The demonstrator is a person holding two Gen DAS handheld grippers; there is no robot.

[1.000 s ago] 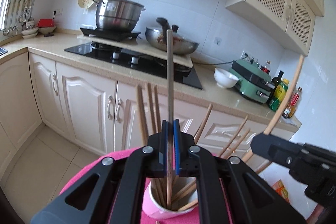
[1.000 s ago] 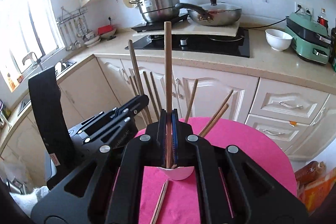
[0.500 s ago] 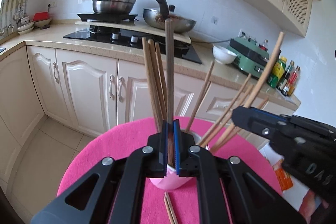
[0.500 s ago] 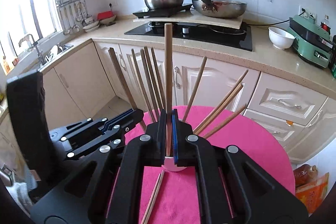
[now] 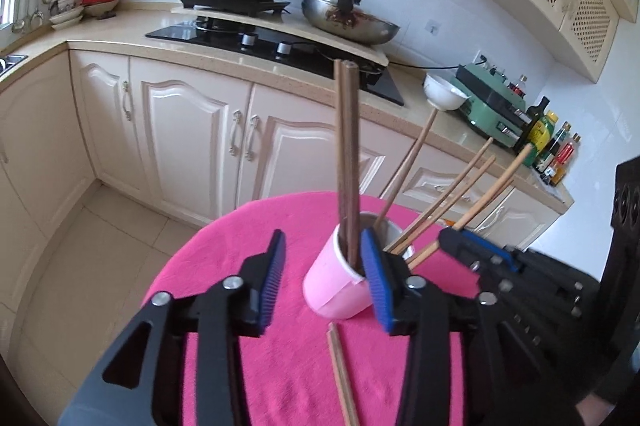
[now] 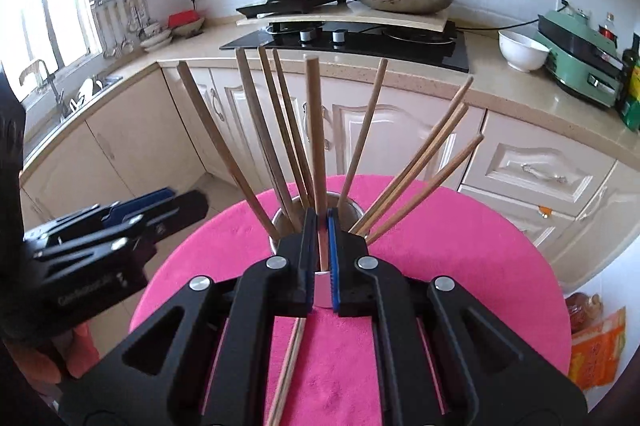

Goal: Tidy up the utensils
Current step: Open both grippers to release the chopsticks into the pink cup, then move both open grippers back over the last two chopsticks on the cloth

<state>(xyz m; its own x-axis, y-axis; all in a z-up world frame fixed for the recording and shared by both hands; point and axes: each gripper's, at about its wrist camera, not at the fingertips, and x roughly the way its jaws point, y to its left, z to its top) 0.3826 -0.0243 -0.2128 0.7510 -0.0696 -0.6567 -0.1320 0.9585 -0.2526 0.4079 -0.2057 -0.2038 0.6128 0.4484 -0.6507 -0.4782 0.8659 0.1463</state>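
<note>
A pink cup (image 5: pixel 332 286) stands on the pink tablecloth (image 5: pixel 240 246) with several wooden chopsticks fanned out in it. My left gripper (image 5: pixel 322 254) is low in front of the cup, its jaws opening. No pad touches the dark chopsticks (image 5: pixel 346 166) standing free in the cup just beyond them. My right gripper (image 6: pixel 319 246) is shut on a light chopstick (image 6: pixel 314 146) held upright, its lower end inside the cup (image 6: pixel 352 214). The left gripper (image 6: pixel 184 200) shows at the left, and the right gripper (image 5: pixel 452 236) sits right of the cup.
Two loose chopsticks (image 5: pixel 340 374) lie on the cloth in front of the cup, also visible under the right gripper (image 6: pixel 288 366). Behind is a counter (image 6: pixel 520 98) with a hob, pot, wok, white bowl (image 6: pixel 522 50) and green appliance. An orange packet (image 6: pixel 596 354) lies on the floor.
The left jaws opened and let go of the dark chopstick, which now stands in the cup. The right gripper sank with its chopstick towards the cup.
</note>
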